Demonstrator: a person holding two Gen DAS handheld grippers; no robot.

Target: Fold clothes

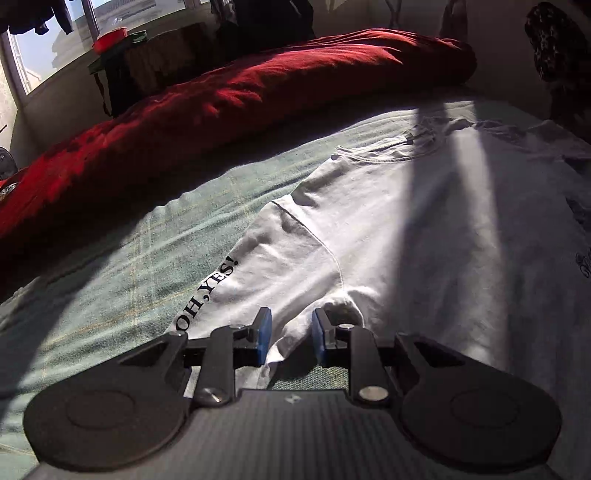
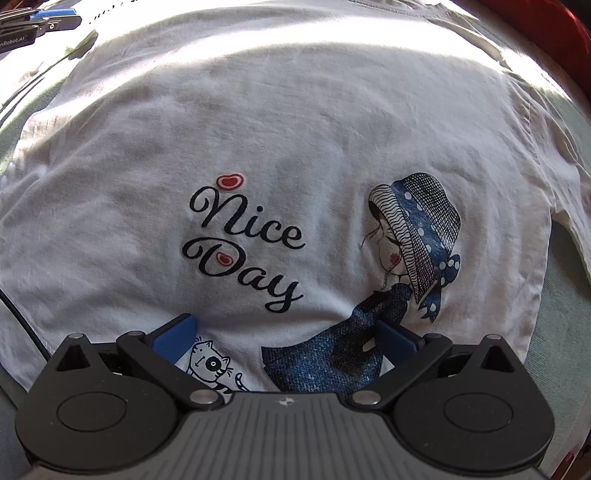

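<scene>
A white T-shirt (image 1: pixel 406 221) lies spread face up on a green bedsheet (image 1: pixel 129 258). Its sleeve carries the black words "OH, YES!". My left gripper (image 1: pixel 291 336) sits at the underarm, where the sleeve meets the body. Its blue pads (image 1: pixel 264 336) stand close together with a ridge of white cloth pinched between them. In the right wrist view the T-shirt (image 2: pixel 295 129) shows a "Nice Day" print and a drawn girl in a hat. My right gripper (image 2: pixel 286 336) hangs above that print, pointing down, open wide and holding nothing. The left gripper (image 2: pixel 37 22) shows at the top left corner.
A long red bolster or blanket (image 1: pixel 258 92) lies along the far side of the bed. Behind it stands a small table with a red bowl (image 1: pixel 109 38) by a window. A dark patterned object (image 1: pixel 554 44) sits at the far right. Green sheet (image 2: pixel 565 350) borders the shirt.
</scene>
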